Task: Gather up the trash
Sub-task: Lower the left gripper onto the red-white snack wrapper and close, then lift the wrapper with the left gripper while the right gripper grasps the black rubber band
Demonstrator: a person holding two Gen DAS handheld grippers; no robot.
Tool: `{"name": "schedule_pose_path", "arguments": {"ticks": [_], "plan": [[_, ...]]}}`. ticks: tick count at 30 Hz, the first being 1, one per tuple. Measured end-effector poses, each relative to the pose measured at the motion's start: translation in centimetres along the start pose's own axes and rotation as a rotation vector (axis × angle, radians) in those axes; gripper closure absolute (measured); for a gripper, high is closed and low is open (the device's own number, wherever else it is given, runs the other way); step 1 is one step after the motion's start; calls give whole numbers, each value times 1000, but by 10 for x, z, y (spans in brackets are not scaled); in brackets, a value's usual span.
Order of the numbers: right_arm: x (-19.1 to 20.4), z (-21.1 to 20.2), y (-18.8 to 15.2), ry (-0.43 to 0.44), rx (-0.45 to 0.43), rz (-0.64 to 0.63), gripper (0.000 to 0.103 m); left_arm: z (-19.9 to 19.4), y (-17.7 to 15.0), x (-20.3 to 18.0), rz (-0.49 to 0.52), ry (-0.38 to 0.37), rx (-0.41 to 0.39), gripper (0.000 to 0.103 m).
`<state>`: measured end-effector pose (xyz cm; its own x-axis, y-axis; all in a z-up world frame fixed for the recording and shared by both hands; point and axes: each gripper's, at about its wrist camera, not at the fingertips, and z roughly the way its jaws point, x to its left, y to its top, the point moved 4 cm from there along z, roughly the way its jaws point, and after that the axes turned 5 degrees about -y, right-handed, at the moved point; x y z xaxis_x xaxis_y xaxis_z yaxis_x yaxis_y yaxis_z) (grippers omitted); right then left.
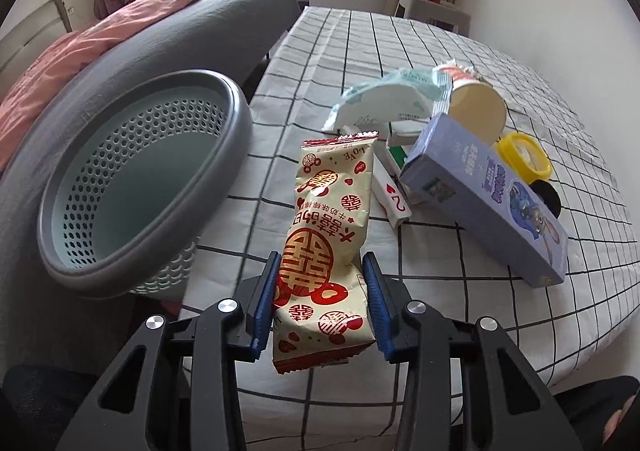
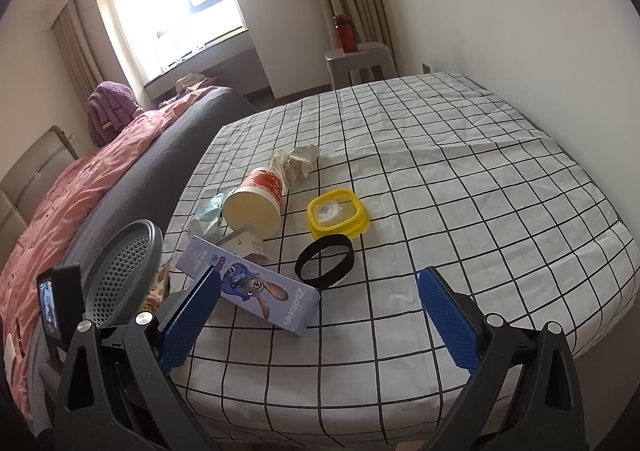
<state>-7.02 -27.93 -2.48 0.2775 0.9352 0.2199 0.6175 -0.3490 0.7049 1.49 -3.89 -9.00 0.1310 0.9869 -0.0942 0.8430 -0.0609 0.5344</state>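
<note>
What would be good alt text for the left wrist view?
The left gripper closes its blue pads on a cream and red snack wrapper above a checked tablecloth. A grey perforated bin stands left; more litter lies behind.

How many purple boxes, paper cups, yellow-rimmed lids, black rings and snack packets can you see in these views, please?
Purple box: 1
Paper cup: 1
Yellow-rimmed lid: 1
Black ring: 1
Snack packet: 1
Total: 5

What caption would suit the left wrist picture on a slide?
Left tongs closed on a cream-and-red snack wrapper, beside a perforated bin at the edge of a checked tablecloth.
</note>
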Motion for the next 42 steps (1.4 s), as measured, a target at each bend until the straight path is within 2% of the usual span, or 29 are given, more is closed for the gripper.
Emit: {"name": "schedule_pose_path", "arguments": {"ticks": [7, 11, 19, 24, 32, 39, 42], "plan": [[-8, 16, -2, -67, 49, -23, 6, -30, 14, 8, 30, 3, -71, 63], [-16, 30, -1, -68, 108, -30, 6, -46, 24, 13, 65, 6, -105, 63], [-7, 69, 10, -93, 181, -86, 6, -54, 41, 12, 96, -11, -147, 63], [1, 95, 14, -90, 230, -102, 7, -47, 39, 11, 98, -18, -154, 63], [14, 121, 9, -94, 292, -113, 20, -38, 37, 17, 97, -5, -154, 63], [18, 132, 4, -113, 329, -134, 35, -34, 35, 19, 97, -2, -150, 63], [20, 134, 0, -122, 341, -149, 52, -32, 34, 20, 93, 4, -145, 63]]}}
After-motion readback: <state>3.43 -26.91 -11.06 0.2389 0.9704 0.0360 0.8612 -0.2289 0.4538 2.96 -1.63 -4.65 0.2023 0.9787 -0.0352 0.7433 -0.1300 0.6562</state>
